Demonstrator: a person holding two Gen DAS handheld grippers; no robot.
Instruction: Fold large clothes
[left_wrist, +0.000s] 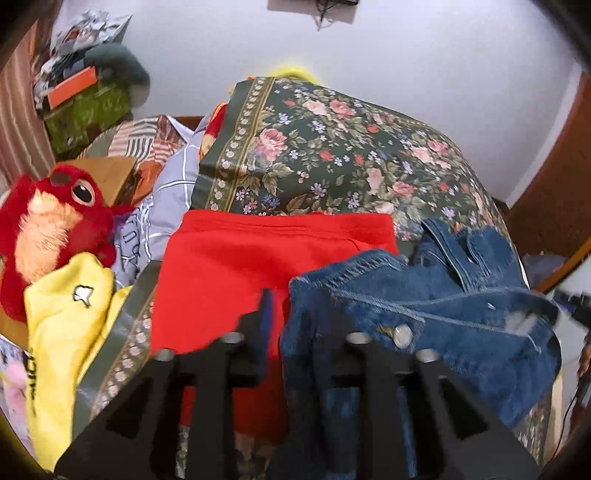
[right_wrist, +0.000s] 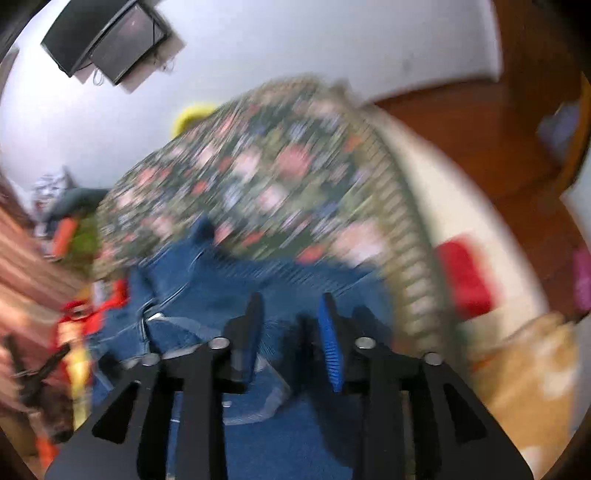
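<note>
Dark lettering along the lower edge of the yellow garment (left_wrist: 66, 332), cut off and too blurred to read, faint printed characters on the grey checked cloth (left_wrist: 133, 236), illegible, right wrist view motion-blurred, no readable text, labels, brands or numbers anywhere

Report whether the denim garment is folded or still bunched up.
Bunched, not folded. The denim garment lies crumpled on the floral bedspread, waistband and button twisted upward, overlapping the red garment.

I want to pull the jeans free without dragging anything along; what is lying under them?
The jeans overlap the right edge of the red garment, and both lie on the floral bedspread. Whatever else sits beneath the denim is covered.
</note>
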